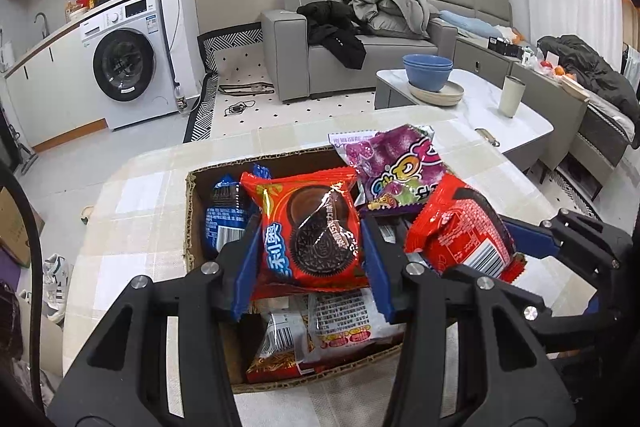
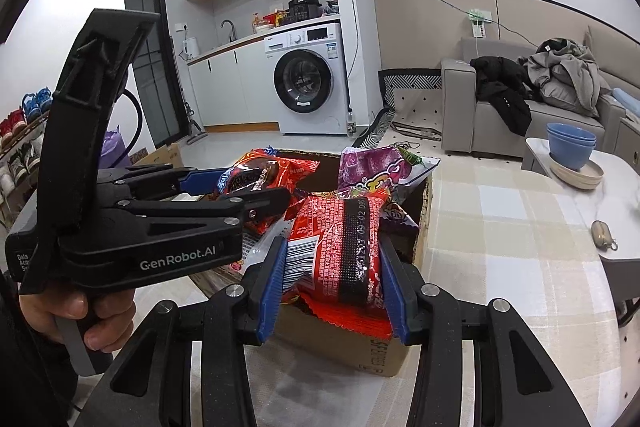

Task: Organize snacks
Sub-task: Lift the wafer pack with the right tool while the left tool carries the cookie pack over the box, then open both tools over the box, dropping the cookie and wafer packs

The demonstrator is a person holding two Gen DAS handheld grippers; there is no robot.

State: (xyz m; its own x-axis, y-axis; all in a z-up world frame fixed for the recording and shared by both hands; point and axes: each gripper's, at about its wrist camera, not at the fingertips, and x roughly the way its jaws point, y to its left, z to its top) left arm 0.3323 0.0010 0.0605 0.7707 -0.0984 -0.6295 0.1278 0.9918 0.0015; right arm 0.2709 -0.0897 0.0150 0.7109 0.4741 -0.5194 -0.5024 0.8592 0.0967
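Left gripper (image 1: 310, 247) pinches a red Oreo pack (image 1: 310, 231), long axis 12–6, over the box (image 1: 191, 211). Right gripper (image 2: 334, 267) clamps a red packet (image 2: 344, 251), long axis 12–6, barcode at 9, above the box's 6 o'clock edge.

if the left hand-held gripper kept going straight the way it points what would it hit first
Probably the snack packs in the cardboard box: the left hand-held gripper, shut on the red cookie pack, angles down over them, likely the blue pack. Depth is unclear.
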